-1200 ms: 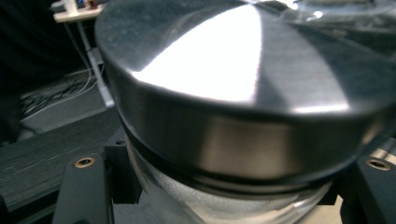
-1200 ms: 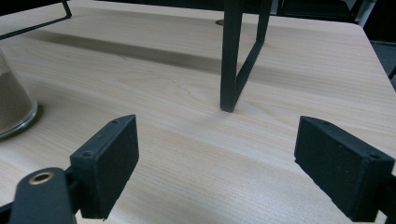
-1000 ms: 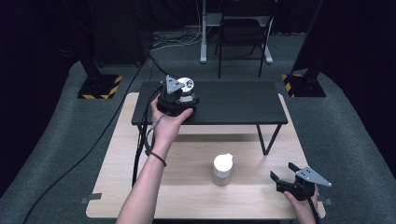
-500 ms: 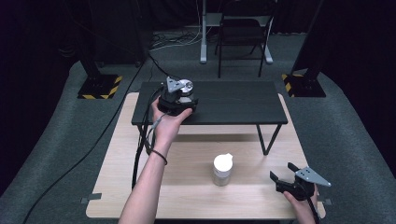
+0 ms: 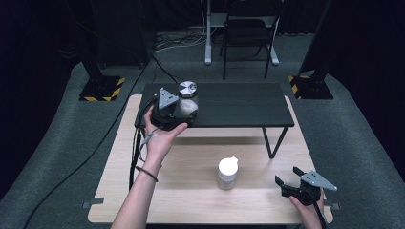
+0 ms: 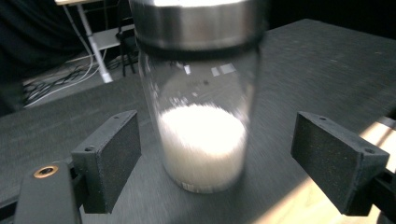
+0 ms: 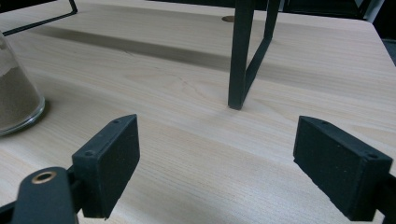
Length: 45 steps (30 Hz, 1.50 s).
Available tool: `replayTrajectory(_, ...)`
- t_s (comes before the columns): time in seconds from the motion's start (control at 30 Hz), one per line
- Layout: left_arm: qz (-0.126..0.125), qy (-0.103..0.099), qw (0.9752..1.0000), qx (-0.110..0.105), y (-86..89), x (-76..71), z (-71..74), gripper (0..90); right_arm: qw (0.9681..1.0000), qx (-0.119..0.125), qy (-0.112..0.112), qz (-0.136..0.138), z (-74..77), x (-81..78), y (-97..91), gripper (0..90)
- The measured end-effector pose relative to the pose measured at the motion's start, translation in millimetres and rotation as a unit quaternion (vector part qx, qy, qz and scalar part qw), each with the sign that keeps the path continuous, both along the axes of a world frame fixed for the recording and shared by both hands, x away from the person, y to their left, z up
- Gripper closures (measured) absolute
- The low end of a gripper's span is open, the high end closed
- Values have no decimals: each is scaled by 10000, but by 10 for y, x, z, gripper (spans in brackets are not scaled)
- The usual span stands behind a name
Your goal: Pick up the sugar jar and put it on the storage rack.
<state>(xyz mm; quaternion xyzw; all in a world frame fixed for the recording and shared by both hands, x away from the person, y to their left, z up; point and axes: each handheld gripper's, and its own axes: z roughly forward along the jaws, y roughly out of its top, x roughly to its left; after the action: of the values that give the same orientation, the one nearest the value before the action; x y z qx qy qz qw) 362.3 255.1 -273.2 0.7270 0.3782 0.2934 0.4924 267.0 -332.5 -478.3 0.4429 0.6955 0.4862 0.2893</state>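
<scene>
A glass jar with a metal lid (image 5: pixel 187 99) holds white grains and stands on the black shelf (image 5: pixel 239 105) at its left end. My left gripper (image 5: pixel 184 113) is open right in front of it. In the left gripper view the jar (image 6: pixel 201 116) stands between the two jaws with a gap on each side. A second jar with a white lid (image 5: pixel 227 172) stands on the wooden table (image 5: pixel 191 200). It holds brown powder and appears at the left edge of the right gripper view (image 7: pixel 16 93). My right gripper (image 5: pixel 289 183) is open low at the table's front right, its jaws spread over bare wood.
The black shelf stands on thin metal legs (image 7: pixel 243 51), one just ahead of my right gripper. Beyond the table there is a chair (image 5: pixel 248 38), floor cables (image 5: pixel 167 43) and dark stands with striped bases (image 5: pixel 102 88).
My left gripper has pushed forward toward the metal-lidded jar, so the jar now sits between its jaws. My right gripper has barely moved.
</scene>
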Motion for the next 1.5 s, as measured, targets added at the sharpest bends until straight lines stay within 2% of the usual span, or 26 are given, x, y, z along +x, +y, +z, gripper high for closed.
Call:
replayTrajectory(0.2,-189,-134,9996,-180,194,-258,-193,140,10000,-21,50,10,-2,16,2,135)
replayTrajectory(0.47,-254,-301,9992,-75,314,-536,-398,111,10000,-11,67,2,-3,20,-4,131)
replayTrajectory(0.63,-249,-363,9988,-213,444,-694,-599,95,10000,-9,65,-4,-4,16,-1,130)
replayTrajectory(0.83,-132,-255,9988,-388,636,-854,-872,91,10000,-5,64,-20,-5,16,-3,129)
replayTrajectory(1.17,-77,-130,9992,-381,849,-995,-1192,91,10000,-11,56,-27,-6,13,6,130)
replayTrajectory(1.33,30,-108,9999,-115,848,-1038,-1389,91,10000,-3,55,-41,-7,8,5,130)
replayTrajectory(1.4,79,-27,10000,16,838,-1029,-1494,91,10000,-13,62,-34,-4,11,7,130)
replayTrajectory(1.43,99,46,9999,-20,859,-1025,-1609,91,10000,-6,62,-38,-5,8,8,130)
replayTrajectory(1.5,173,73,9998,-72,872,-1049,-1747,91,10000,-6,61,-44,-5,6,9,130)
